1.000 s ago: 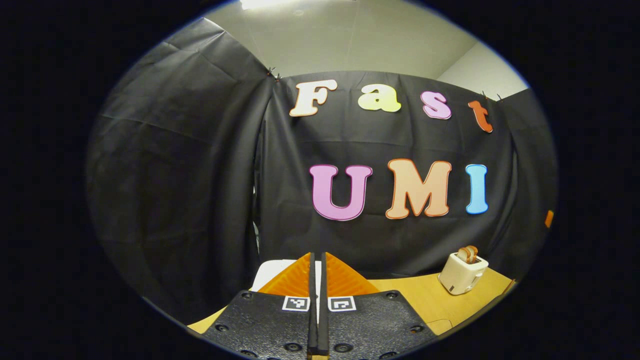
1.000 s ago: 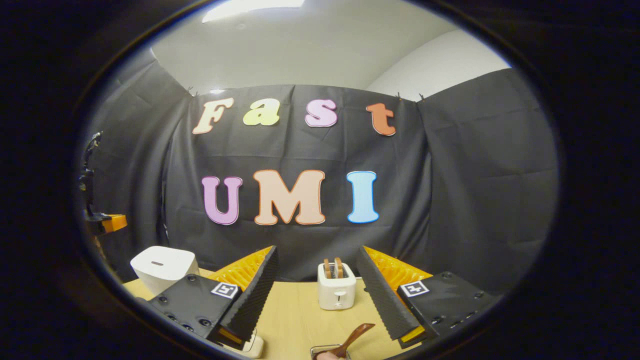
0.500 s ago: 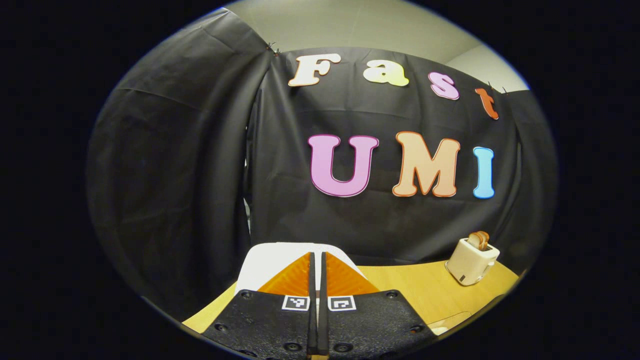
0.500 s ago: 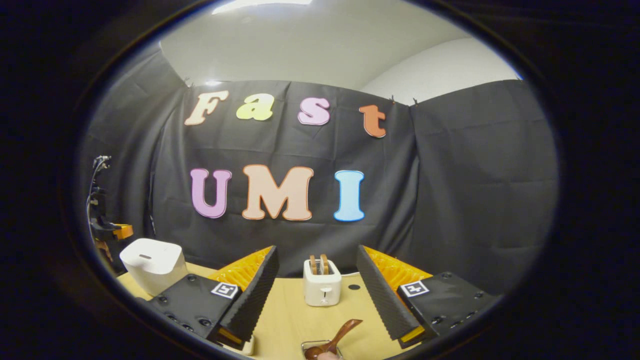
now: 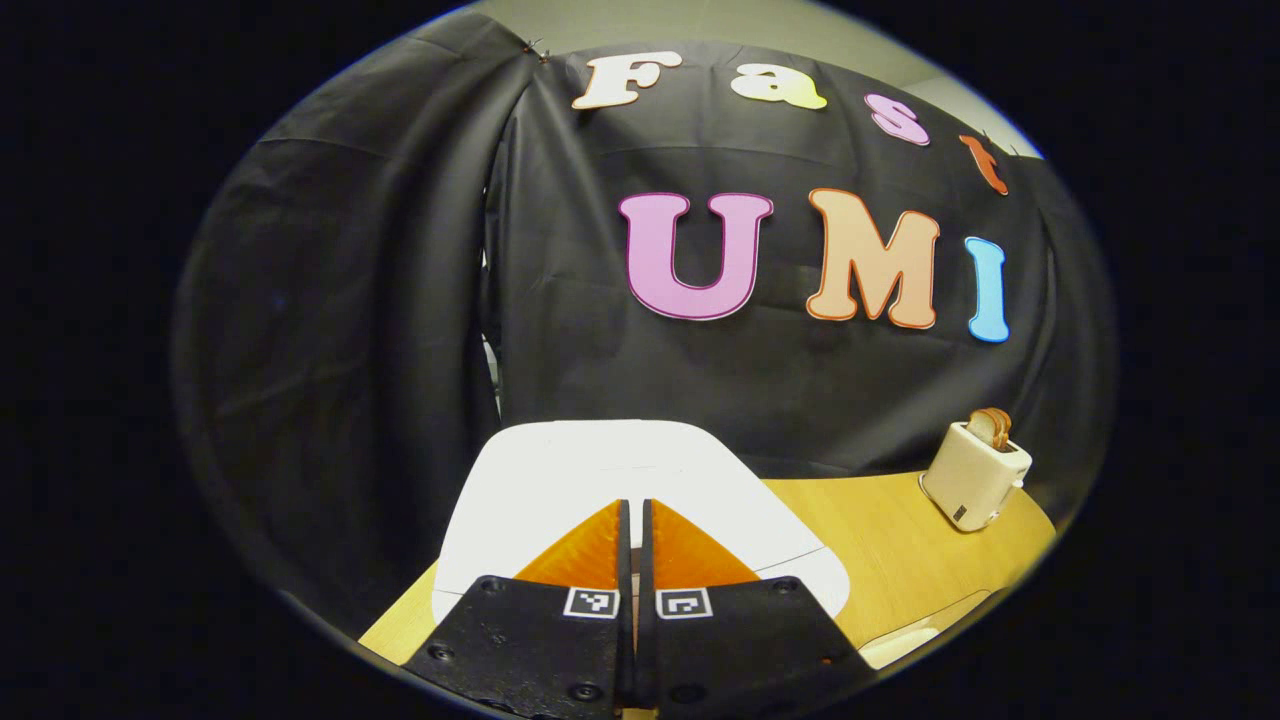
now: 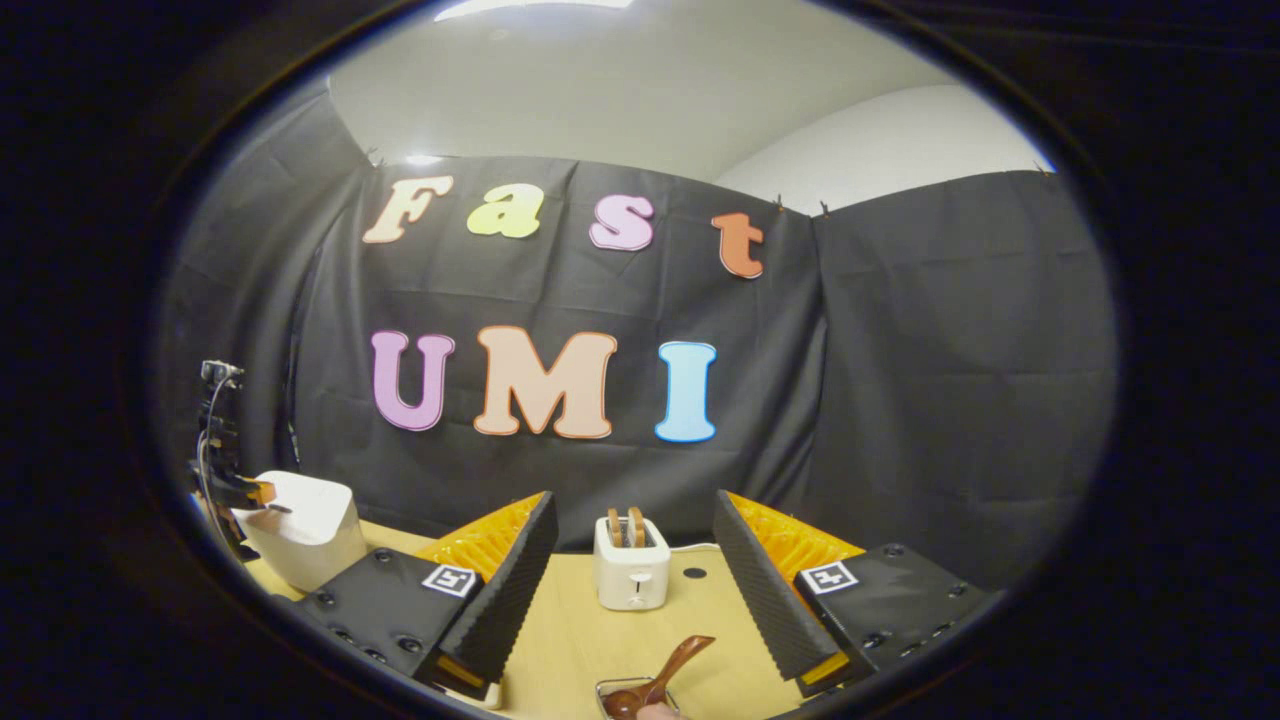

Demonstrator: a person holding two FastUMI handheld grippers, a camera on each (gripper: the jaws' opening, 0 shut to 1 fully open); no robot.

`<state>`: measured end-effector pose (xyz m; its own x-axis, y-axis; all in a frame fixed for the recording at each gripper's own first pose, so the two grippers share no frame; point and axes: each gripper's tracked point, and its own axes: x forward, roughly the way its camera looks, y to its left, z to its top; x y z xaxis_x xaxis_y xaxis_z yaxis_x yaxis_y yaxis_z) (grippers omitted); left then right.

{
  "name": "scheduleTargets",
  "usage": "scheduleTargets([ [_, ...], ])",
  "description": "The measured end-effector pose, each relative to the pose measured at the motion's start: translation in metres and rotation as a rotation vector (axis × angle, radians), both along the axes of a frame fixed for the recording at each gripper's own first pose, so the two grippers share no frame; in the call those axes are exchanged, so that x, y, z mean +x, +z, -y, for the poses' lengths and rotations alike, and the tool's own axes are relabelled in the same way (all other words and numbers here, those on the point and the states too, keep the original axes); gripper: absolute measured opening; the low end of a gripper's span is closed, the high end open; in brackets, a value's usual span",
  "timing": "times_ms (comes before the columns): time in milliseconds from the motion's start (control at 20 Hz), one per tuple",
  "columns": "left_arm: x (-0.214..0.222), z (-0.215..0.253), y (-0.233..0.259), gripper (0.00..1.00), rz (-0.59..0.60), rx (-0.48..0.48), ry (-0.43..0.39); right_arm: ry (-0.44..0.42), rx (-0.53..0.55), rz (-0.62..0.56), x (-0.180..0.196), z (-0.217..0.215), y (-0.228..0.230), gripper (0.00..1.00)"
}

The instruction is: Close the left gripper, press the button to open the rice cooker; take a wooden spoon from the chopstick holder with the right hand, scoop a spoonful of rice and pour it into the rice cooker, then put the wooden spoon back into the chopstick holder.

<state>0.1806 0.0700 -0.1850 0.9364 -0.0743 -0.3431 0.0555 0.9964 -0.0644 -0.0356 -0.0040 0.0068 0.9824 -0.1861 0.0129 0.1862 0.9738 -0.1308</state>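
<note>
- While the left gripper hangs over the white rice cooker, its two fingers lie pressed flat together with nothing between them; their tips point at the closed lid's top.
- Rice cooker stands at the left end of the wooden table, hard against the black cloth wall; lid is down. Button cannot be made out in the left gripper view.
- Whether the fingertips touch the lid cannot be told from this angle.
- Right gripper view: the rice cooker sits far left on the table, with the left gripper at its top left edge.
- Right gripper is spread wide and empty, held above the table's near part.
- Wooden spoon shows at the bottom between the right gripper's fingers, handle slanting up to the right, its bowl end down in a metal-rimmed chopstick holder, which is cut off by the view's edge.
- White toaster with two slices up stands mid-table near the wall, framed between the right gripper's fingers; it also shows far right in the left gripper view.
</note>
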Motion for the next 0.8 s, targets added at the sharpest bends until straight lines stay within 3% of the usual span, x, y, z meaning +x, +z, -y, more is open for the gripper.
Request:
scheduleTargets([
  [200, -0.012, 0.004, -0.019, 0.00, -0.046, 0.023, -0.006, 0.004, -0.002, 0.002, 0.001, 0.000, 0.002, 1.00],
  [300, -0.009, 0.004, -0.016, 0.00, 0.001, 0.059, -0.010, 0.007, -0.001, -0.001, 0.002, -0.001, 0.002, 1.00],
  [500, -0.011, 0.002, -0.019, 0.00, -0.006, 0.004, 0.015, 0.008, 0.006, -0.007, 0.003, 0.001, -0.001, 1.00],
  [800, -0.016, 0.002, -0.006, 0.00, 0.015, 0.050, 0.017, 0.014, 0.030, 0.013, 0.004, 0.011, 0.006, 1.00],
])
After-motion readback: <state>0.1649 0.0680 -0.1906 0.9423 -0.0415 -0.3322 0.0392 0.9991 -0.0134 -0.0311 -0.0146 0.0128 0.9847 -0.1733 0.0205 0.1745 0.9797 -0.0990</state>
